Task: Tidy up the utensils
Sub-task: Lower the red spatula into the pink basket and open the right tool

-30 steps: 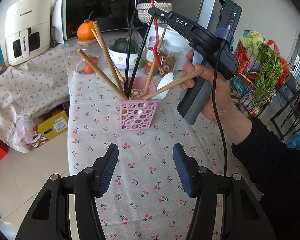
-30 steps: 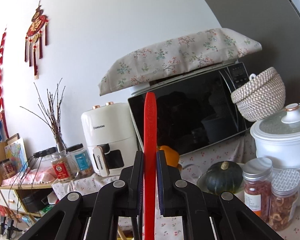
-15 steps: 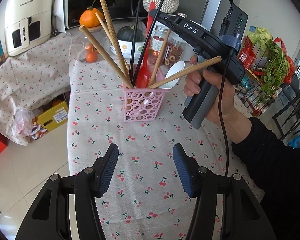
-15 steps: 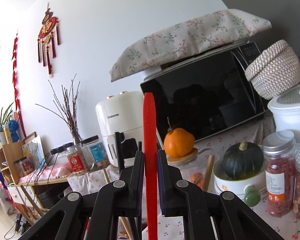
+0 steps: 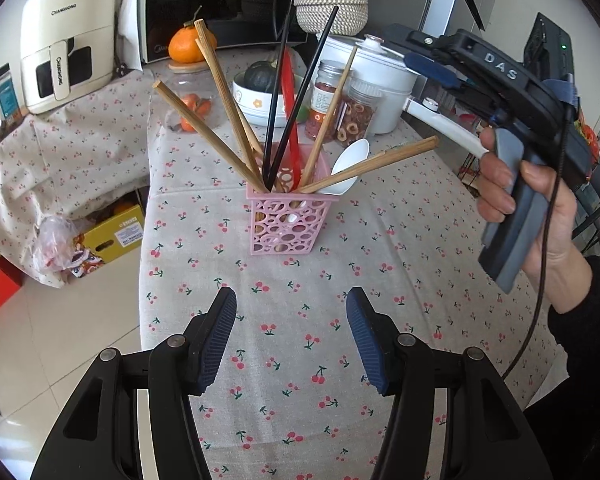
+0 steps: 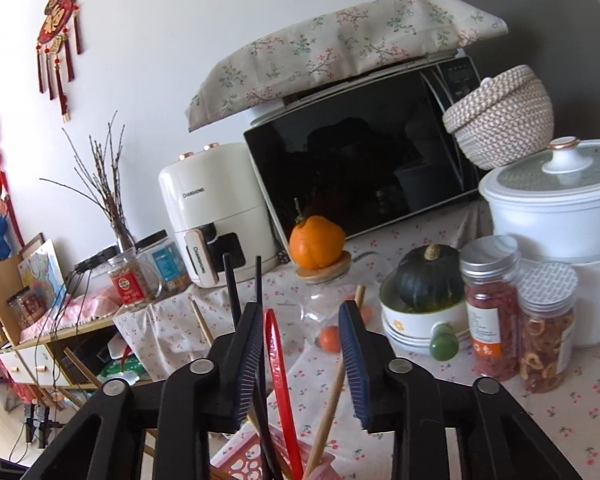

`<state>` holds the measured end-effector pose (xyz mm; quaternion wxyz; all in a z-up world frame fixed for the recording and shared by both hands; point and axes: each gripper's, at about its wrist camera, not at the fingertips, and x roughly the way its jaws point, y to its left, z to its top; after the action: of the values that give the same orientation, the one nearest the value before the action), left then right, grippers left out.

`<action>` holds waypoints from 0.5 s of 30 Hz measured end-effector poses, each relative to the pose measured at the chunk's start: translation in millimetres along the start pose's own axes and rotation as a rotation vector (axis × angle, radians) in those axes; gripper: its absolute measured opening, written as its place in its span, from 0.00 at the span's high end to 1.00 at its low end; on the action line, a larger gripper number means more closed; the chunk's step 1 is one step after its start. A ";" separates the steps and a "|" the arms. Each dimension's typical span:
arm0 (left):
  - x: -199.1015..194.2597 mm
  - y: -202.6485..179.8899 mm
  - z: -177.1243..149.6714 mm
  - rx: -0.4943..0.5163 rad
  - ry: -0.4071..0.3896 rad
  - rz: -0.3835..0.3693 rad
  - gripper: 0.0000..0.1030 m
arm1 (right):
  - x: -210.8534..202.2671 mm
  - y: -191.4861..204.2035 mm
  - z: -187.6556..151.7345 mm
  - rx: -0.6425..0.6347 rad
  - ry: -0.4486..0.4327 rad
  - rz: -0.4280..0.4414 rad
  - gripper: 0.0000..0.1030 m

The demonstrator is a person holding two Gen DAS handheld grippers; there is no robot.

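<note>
Both grippers gape; red utensil's lower end hidden inside pink holder

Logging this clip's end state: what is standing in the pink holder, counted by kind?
Wooden chopsticks: 5
Black chopsticks: 2
Red utensil: 1
White spoon: 1
Total: 9

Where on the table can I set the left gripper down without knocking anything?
Bare tablecloth lies between the left gripper and the pink holder, and along the cloth to the holder's left and right. Behind the holder it is crowded: jars, squash bowl, white cooker. The right gripper hangs open over the holder.
</note>
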<state>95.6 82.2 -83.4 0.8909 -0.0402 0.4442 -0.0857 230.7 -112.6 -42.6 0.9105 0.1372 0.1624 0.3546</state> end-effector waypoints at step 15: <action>-50.0 -43.5 0.4 -0.008 -0.098 0.135 0.11 | -102.3 69.1 12.0 -0.054 0.165 -0.303 0.01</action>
<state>61.2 48.9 -37.5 0.9153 -0.0178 0.4019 -0.0215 122.7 -135.8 13.9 0.9405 0.0570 0.2459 0.2274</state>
